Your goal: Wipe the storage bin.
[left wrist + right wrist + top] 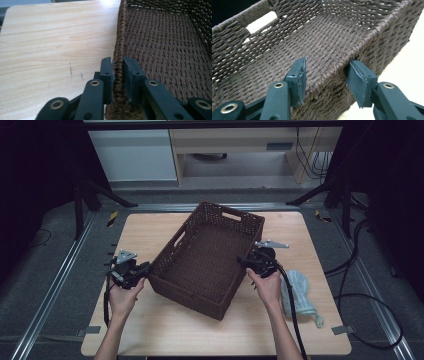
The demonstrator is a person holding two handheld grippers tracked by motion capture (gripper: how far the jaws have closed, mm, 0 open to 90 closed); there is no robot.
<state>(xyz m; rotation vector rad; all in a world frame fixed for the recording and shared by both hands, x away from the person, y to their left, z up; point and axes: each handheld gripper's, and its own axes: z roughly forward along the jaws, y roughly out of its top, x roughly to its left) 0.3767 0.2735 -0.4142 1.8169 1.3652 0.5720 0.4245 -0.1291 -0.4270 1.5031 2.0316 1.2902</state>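
Note:
A dark brown woven basket (190,292) stands slantwise on the middle of the wooden table (160,330), with nothing inside it. My left gripper (147,268) is at the basket's left long side. In the left gripper view, this gripper (119,68) is shut on the rim (120,42), one pad on each side of the wall. My right gripper (243,261) is at the right long side. Its jaws (327,73) straddle that rim (362,42), one pad (300,75) inside and one outside, with a gap left on the inner side.
A pale blue-green cloth (299,292) lies on the table just right of my right hand. Black cables (370,300) run over the floor to the right. Metal rails border the table on both sides.

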